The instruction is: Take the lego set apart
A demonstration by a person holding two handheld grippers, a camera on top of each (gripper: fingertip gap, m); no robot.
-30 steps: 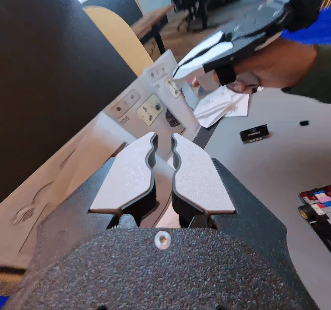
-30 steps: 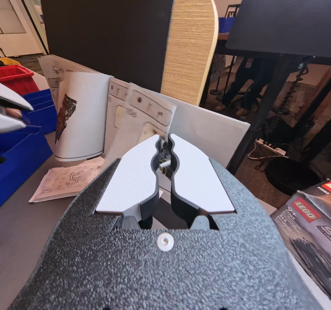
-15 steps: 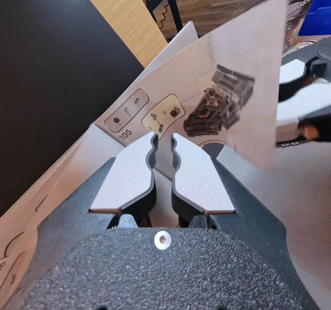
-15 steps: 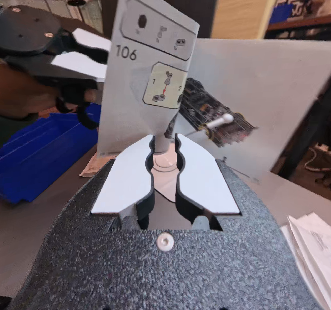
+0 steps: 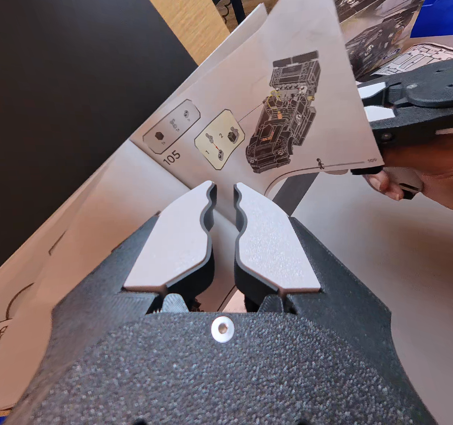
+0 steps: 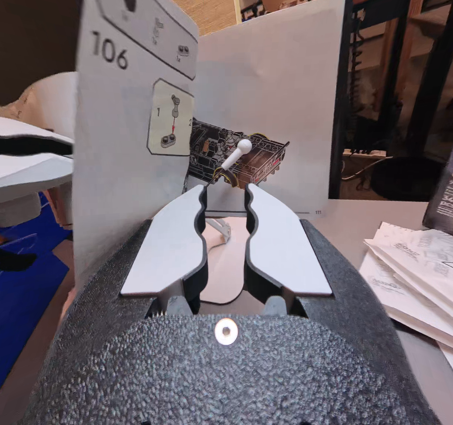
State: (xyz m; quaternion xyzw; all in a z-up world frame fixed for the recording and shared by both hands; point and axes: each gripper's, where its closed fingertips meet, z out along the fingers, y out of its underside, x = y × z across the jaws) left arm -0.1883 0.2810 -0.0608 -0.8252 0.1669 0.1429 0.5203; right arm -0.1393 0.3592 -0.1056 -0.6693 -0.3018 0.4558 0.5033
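No lego model is in view, only its open instruction booklet [image 5: 282, 89] on the grey table [image 5: 367, 266]. One page [image 6: 122, 143] stands upright between the two grippers. My left gripper [image 5: 224, 188] points at the booklet's fold, its fingers a narrow gap apart with nothing seen between them. It also shows at the left edge of the right wrist view [image 6: 29, 153]. My right gripper [image 6: 224, 188] is open and empty, just right of the upright page, and faces a page with a car drawing [image 6: 245, 163]. In the left wrist view it [image 5: 404, 109] sits behind that page's far edge.
The dark lego box [image 5: 382, 13] lies at the back right. Crumpled paper bags [image 6: 411, 273] lie to the right. A blue bin [image 6: 27, 302] stands on the left. A black panel [image 5: 73, 69] and a wooden board [image 5: 181, 3] stand behind the booklet.
The right gripper swung left to the booklet, lifted a page upright and opened its fingers. The left gripper turned towards the booklet's fold; the lego model left its view.
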